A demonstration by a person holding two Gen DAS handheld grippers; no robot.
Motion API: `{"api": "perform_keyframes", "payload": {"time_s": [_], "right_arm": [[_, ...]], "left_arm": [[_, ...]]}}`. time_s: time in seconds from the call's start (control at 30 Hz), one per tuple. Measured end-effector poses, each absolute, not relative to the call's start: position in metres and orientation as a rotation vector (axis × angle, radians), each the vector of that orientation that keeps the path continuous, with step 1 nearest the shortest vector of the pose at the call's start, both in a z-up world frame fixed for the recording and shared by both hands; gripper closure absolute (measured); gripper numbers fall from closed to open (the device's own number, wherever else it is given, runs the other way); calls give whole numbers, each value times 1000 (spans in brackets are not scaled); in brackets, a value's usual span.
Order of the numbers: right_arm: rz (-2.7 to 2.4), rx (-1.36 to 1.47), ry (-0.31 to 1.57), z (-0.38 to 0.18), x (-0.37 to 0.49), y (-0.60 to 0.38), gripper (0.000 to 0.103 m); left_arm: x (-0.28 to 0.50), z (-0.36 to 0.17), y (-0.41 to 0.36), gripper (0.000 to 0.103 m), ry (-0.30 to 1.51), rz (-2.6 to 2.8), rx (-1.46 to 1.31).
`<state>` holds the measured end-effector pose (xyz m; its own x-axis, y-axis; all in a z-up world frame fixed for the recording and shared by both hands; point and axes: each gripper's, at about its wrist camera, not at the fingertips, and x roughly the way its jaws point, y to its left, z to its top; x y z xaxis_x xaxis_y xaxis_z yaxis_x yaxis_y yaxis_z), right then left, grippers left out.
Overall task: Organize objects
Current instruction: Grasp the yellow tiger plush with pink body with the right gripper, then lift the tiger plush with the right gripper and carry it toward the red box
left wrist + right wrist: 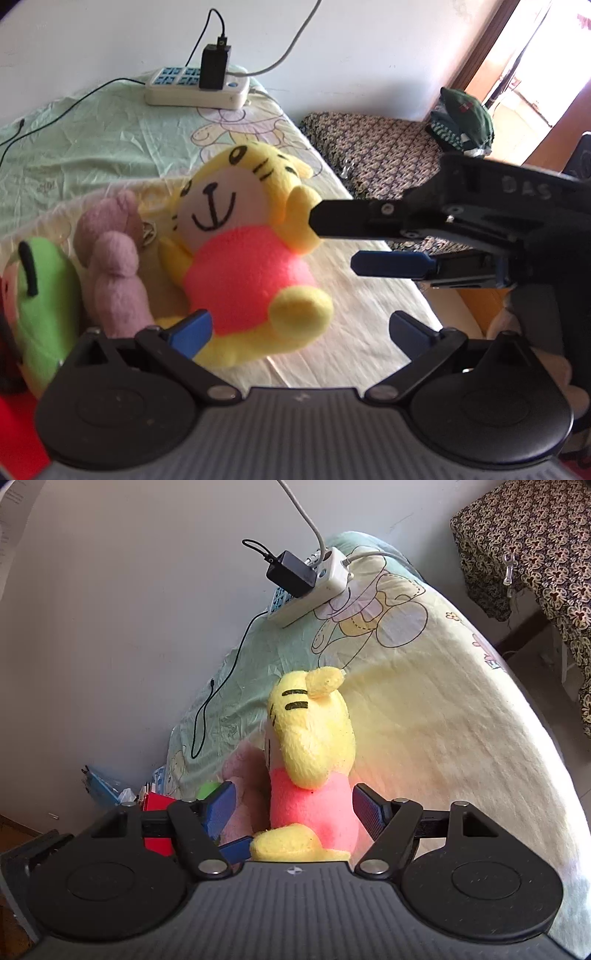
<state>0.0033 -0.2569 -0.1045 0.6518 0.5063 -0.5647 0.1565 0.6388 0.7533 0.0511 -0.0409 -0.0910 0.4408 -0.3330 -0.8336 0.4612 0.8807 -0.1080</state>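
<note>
A yellow tiger plush (240, 254) in a pink shirt lies face-up on the bed sheet (110, 140), leaning on a mauve plush (110, 262) beside a green plush (44, 291). My left gripper (301, 332) is open, its left pad by the tiger's leg and its right pad over bare sheet. My right gripper (332, 243) reaches in from the right at the tiger's arm. In the right wrist view the tiger plush (314, 760) stands between the spread pads of my right gripper (295, 808), which is open. The right pad touches the pink shirt and the left pad is apart.
A white power strip (195, 88) with a black charger (214, 66) and cables lies at the head of the bed by the wall. A patterned cloth-covered stand (373, 155) with a green cap (465, 118) is beside the bed. A red box (159, 823) sits left.
</note>
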Motion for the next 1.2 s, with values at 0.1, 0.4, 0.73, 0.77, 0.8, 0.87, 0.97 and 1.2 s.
{"api": "perform_keyframes", "payload": {"time_s": [0.1, 0.4, 0.73, 0.77, 0.8, 0.87, 0.97, 1.2], "right_arm": [[237, 902, 888, -110, 14, -261, 30], [297, 871, 986, -130, 44, -252, 32], [317, 905, 1026, -137, 43, -249, 61], [316, 884, 1020, -132, 39, -248, 61], [314, 864, 1013, -125, 35, -247, 61], [311, 832, 1001, -114, 25, -245, 61], [296, 775, 996, -99, 7, -242, 61], [255, 704, 989, -74, -49, -232, 62]], "left_arm": [[65, -100, -45, 2, 1013, -498, 155], [93, -113, -42, 2, 1030, -490, 132], [93, -108, -44, 10, 1041, -517, 132], [90, -106, -46, 10, 1041, -524, 135], [87, -104, -47, 10, 1043, -531, 135], [79, -100, -49, 10, 1043, -548, 130], [62, -94, -52, 10, 1042, -568, 130], [7, -82, -52, 10, 1037, -612, 133]]}}
